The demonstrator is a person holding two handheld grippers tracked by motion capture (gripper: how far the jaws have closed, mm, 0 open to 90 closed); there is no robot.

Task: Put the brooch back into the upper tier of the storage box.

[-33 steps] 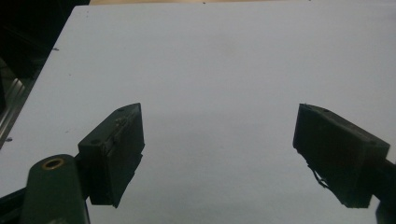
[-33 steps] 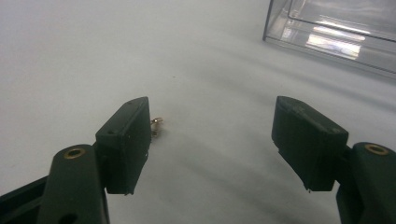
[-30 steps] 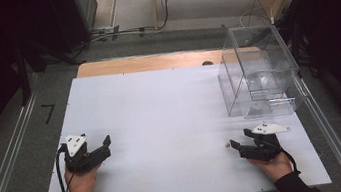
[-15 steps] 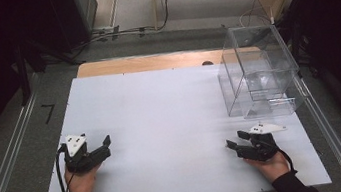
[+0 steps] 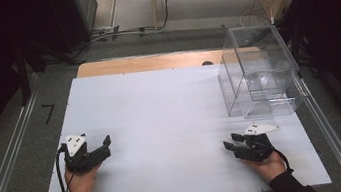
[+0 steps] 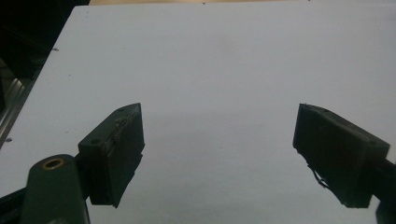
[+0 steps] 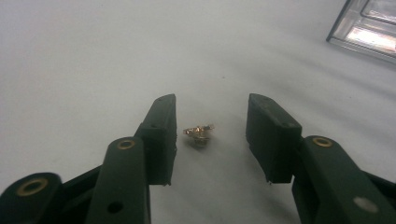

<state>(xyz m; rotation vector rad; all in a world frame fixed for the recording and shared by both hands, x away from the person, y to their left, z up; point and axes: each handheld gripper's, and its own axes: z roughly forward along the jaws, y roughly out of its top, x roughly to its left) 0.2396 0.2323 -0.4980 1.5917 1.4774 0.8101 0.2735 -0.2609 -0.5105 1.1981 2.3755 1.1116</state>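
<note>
While the right gripper sits low on the white table, its jaws have just been closing w/ a tiny gold-coloured metal piece lying between them, not yet pinched; it's shiny, irregular, w/ a flat top on a stubby base, too small to identify. Left gripper rests at the near-left edge, jaws wide apart, nothing between. Farther back right stands a clear plastic box w/ drawers.
</note>
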